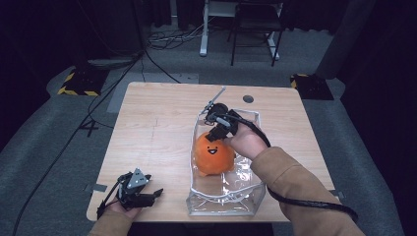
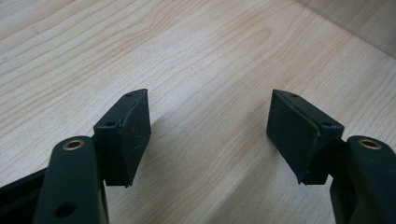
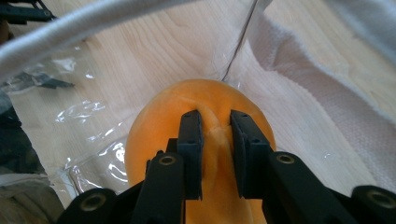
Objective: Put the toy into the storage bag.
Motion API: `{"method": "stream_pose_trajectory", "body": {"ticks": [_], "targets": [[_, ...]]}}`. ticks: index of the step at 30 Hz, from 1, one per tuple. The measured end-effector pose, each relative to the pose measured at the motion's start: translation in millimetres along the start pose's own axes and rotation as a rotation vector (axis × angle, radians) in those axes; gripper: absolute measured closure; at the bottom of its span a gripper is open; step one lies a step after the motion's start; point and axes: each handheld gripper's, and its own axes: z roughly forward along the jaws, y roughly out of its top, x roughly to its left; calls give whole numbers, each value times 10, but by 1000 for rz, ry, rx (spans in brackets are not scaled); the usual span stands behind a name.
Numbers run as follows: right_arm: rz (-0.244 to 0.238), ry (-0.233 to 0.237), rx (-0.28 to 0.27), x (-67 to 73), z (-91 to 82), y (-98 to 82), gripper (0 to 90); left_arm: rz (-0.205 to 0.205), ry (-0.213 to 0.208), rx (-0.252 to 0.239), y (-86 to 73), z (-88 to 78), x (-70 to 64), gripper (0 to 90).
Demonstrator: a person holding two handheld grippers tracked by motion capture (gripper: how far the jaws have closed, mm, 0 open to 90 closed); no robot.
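Note:
An orange plush toy (image 1: 213,155) with a small black face sits inside a clear plastic pouch (image 1: 248,194) with white edging that lies on the wooden table. My right gripper (image 1: 217,133) comes down on the toy from the far side and is shut on a fold of its orange fabric (image 3: 215,140), pinched between the two black pads. The pouch's white rim (image 3: 299,88) runs along the right in the right gripper view. My left gripper (image 1: 156,192) rests at the table's near left corner, open, with bare wood (image 2: 210,112) between its pads.
A round grommet hole (image 1: 248,99) is set in the table near its far edge. The table's left half (image 1: 147,128) is bare wood. Beyond the table stand a desk frame and a chair (image 1: 255,29) on grey floor, with cables running along it.

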Motion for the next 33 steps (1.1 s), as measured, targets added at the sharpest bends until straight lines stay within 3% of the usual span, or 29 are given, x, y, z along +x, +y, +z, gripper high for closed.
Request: {"method": "stream_pose_trajectory", "body": {"ticks": [19, 33], "targets": [[-46, -2, 84, 51, 184, -9, 723, 4, -2, 4, 1, -3, 3, 308], [-22, 4, 92, 44, 211, -20, 643, 0, -6, 3, 1, -1, 1, 308]]}}
